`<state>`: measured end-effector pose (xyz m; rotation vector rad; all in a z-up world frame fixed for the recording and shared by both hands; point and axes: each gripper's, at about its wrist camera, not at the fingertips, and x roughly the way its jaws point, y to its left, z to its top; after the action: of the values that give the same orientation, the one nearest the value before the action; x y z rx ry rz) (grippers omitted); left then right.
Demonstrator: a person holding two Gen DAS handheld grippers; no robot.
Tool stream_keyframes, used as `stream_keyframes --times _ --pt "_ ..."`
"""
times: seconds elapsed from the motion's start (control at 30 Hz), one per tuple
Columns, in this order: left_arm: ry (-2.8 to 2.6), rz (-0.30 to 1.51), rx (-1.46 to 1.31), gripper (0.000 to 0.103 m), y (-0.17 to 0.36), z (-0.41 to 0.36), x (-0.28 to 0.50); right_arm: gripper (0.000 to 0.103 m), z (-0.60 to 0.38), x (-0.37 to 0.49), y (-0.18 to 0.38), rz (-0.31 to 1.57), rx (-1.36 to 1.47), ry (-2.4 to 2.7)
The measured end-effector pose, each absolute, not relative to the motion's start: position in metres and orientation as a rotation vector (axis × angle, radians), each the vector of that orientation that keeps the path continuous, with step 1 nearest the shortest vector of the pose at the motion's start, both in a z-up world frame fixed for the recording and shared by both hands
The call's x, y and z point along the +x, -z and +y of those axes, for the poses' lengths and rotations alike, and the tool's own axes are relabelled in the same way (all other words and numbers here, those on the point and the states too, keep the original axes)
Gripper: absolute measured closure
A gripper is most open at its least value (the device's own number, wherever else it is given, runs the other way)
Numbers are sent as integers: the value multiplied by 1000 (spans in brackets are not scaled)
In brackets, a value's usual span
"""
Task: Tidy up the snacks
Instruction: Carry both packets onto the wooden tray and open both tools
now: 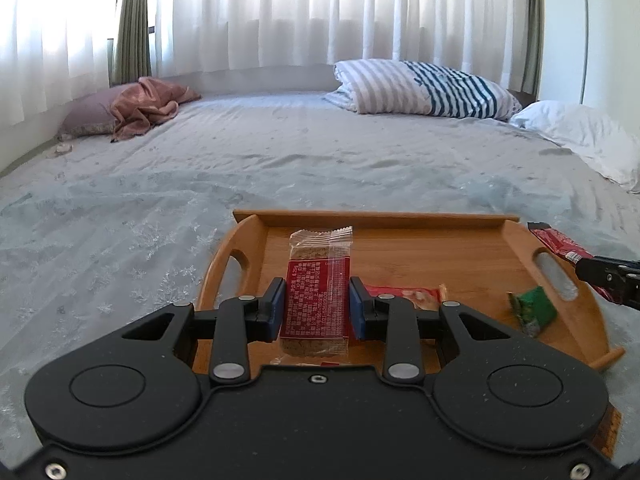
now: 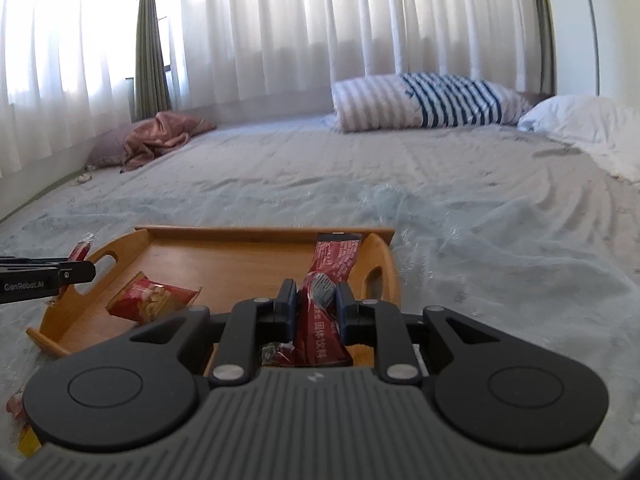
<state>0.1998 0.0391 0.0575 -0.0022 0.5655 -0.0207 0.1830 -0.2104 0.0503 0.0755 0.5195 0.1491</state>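
Observation:
A wooden tray (image 1: 472, 240) with cut-out handles lies on the bed. My left gripper (image 1: 318, 306) is shut on a cereal bar in a clear and red wrapper (image 1: 318, 280), held over the tray's left part. A red snack bag (image 1: 400, 292) and a small green packet (image 1: 534, 308) lie in the tray. My right gripper (image 2: 316, 306) is shut on a long red sachet (image 2: 328, 272), held over the tray's (image 2: 224, 256) right part. The red snack bag (image 2: 154, 300) shows left of it. The right gripper and its sachet (image 1: 560, 246) show at the left wrist view's right edge.
The bed has a pale blue-grey sheet (image 1: 280, 160). A striped folded quilt (image 1: 420, 86), a white pillow (image 1: 580, 132) and a pink pillow with cloth (image 1: 132, 108) lie at the far side. Loose snack packets (image 2: 24, 424) lie near my right gripper's left side.

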Motion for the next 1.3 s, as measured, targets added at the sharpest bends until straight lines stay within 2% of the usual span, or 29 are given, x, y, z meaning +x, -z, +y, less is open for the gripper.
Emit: stream_keyframes --times 0.43,1.3 --pt "-8 628 14 72 -27 47 238 79 -211 226 -23 620 66 -152" --pt "23 697 16 72 -11 41 255 79 -206 232 -13 643 78 -164"
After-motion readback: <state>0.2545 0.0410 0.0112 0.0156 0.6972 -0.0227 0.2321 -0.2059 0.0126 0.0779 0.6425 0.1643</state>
